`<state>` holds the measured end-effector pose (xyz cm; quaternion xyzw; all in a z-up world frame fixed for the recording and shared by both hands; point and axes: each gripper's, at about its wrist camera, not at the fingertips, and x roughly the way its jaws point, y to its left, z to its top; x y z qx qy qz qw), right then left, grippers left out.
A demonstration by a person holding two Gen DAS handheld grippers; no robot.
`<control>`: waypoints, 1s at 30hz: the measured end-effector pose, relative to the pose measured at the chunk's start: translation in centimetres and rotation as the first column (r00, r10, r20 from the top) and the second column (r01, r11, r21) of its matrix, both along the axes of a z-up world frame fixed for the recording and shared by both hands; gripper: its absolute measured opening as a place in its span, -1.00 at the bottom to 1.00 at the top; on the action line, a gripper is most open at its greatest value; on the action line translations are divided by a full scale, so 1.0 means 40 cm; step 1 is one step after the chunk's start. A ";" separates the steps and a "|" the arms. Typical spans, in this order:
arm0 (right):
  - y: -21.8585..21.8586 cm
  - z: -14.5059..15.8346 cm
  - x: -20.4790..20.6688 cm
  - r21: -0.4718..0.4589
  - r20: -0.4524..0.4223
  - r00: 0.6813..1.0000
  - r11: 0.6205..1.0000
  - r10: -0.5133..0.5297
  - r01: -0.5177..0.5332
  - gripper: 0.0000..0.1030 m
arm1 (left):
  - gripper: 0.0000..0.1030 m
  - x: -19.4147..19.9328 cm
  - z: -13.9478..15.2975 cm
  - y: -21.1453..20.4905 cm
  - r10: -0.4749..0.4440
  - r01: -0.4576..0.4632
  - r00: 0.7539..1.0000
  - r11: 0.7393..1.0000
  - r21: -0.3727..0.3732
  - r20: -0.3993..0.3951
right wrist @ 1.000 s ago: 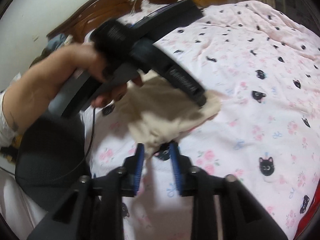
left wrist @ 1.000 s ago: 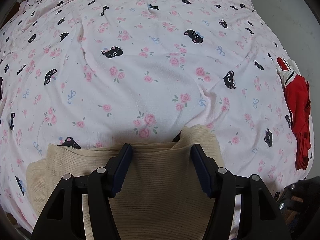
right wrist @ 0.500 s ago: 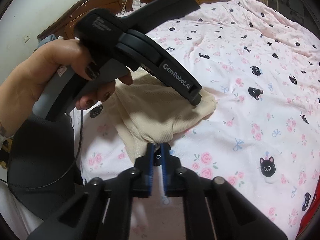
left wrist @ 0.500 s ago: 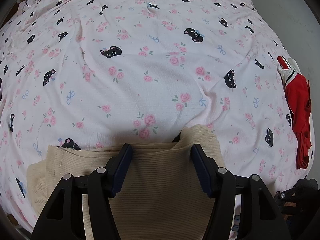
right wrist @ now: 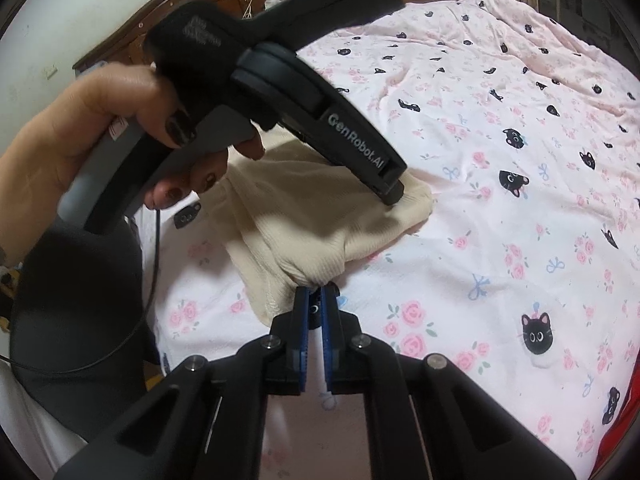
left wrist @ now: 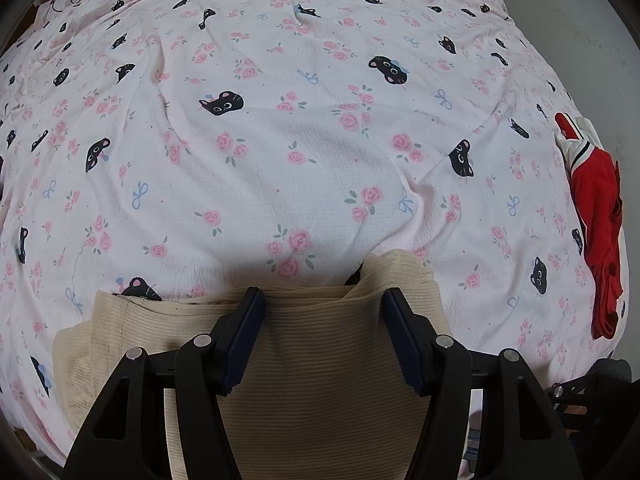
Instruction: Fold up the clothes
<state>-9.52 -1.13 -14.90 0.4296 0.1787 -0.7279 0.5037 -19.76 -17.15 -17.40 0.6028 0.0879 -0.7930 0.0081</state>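
A beige ribbed garment (left wrist: 320,360) lies partly folded on the pink cat-print bedsheet (left wrist: 300,120). My left gripper (left wrist: 323,294) points down onto it, jaws apart, with the fingertips resting on the cloth near its far folded edge. In the right wrist view the same garment (right wrist: 304,216) lies under the left gripper (right wrist: 392,194), which a person's hand (right wrist: 100,120) holds. My right gripper (right wrist: 316,292) is shut on a bunched near corner of the beige cloth, just above the sheet.
A red and white garment (left wrist: 600,216) lies crumpled at the bed's right edge, with grey floor beyond it. A dark wooden headboard (right wrist: 132,40) and a white wall stand behind the hand. A thin black cable (right wrist: 156,264) hangs from the left gripper.
My right gripper's jaws have gone from apart around the garment's corner to shut on it, and the cloth there has bunched up. The left gripper has stayed put.
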 end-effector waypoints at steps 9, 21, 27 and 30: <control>-0.010 -0.004 0.010 -0.003 -0.008 1.000 1.000 0.006 -0.006 -0.86 | 0.10 0.002 -0.003 0.003 0.004 -0.004 1.000 1.000 0.004 -0.002; -0.002 0.019 0.006 -0.028 -0.010 1.000 1.000 -0.007 0.006 -0.90 | 0.10 0.005 -0.004 0.008 0.008 -0.008 1.000 1.000 0.005 -0.001; 0.000 0.033 0.023 -0.042 0.006 0.999 0.998 0.044 -0.044 -0.96 | 0.10 0.013 0.002 0.007 0.010 -0.010 1.000 1.000 0.007 0.000; 0.004 0.044 0.033 -0.049 0.017 0.997 0.996 0.079 -0.078 -0.97 | 0.10 0.014 0.002 0.009 0.011 -0.011 1.000 1.000 0.008 0.002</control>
